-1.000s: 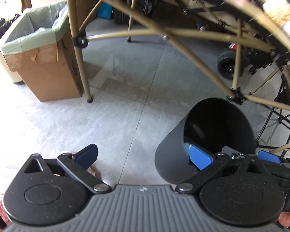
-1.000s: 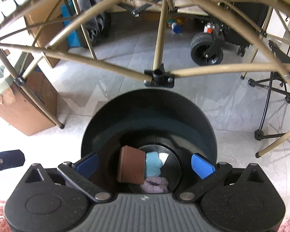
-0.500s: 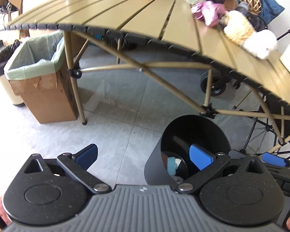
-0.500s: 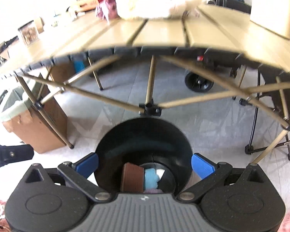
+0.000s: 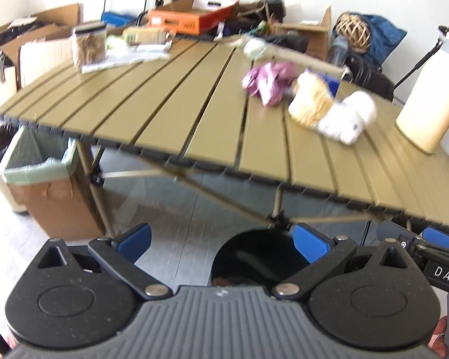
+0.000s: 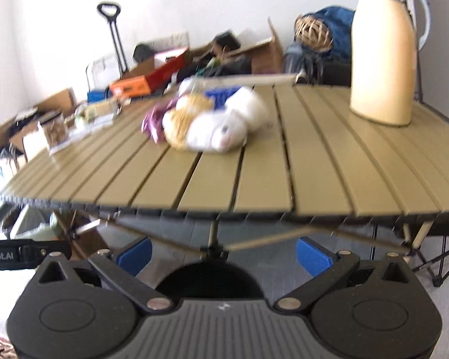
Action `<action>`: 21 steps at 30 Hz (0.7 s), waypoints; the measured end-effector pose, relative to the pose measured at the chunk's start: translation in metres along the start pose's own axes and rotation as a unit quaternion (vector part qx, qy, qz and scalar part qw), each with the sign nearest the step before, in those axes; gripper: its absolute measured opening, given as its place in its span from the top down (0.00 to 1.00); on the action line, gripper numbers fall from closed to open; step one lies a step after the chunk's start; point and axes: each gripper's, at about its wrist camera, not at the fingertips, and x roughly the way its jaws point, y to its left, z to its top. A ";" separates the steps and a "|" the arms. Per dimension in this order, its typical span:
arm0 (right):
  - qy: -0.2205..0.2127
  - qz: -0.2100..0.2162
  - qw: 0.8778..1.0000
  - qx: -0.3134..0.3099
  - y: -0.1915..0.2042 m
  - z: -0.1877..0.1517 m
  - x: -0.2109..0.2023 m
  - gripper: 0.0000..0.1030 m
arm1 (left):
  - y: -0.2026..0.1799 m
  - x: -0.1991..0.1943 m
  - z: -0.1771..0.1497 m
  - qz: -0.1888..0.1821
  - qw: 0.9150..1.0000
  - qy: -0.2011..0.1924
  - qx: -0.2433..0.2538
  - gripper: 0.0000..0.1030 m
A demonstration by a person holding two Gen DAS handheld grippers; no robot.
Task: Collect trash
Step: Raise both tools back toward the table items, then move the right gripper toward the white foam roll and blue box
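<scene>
A black bin [image 5: 254, 257] stands on the floor below the table edge, and its rim [image 6: 208, 281] shows just under my right gripper. On the slatted olive table [image 5: 170, 110] lie crumpled purple trash [image 5: 269, 80], a tan fluffy wad [image 5: 309, 103] and a white wad [image 5: 347, 116]. The right wrist view shows the same pile: purple [image 6: 152, 122], tan [image 6: 182, 119], white [image 6: 218, 131]. My left gripper [image 5: 223, 239] is open and empty. My right gripper [image 6: 223, 252] is open and empty too. Both hang in front of the table, above the bin.
A cream thermos jug [image 6: 383, 51] stands at the table's right. A jar [image 5: 89, 45] and papers sit at the far left. A cardboard box with a green liner [image 5: 45, 191] stands on the floor at left. Boxes and bags crowd the back wall.
Both grippers have risen from low over the bin to table height. The view has tilted up, so the tabletop and its trash pile show. The bin has dropped to the bottom edge.
</scene>
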 end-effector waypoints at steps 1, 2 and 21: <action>-0.007 -0.001 1.000 0.003 -0.003 0.005 -0.001 0.00 | -0.003 -0.002 0.004 -0.001 1.000 -0.006 0.001 0.00; -0.014 -0.003 1.000 0.007 -0.007 0.010 -0.002 0.00 | -0.007 -0.003 0.008 -0.002 1.000 -0.012 0.002 0.00; -0.105 -0.016 0.994 0.014 -0.038 0.086 0.034 0.01 | -0.053 0.041 0.083 -0.008 0.998 -0.065 0.000 0.00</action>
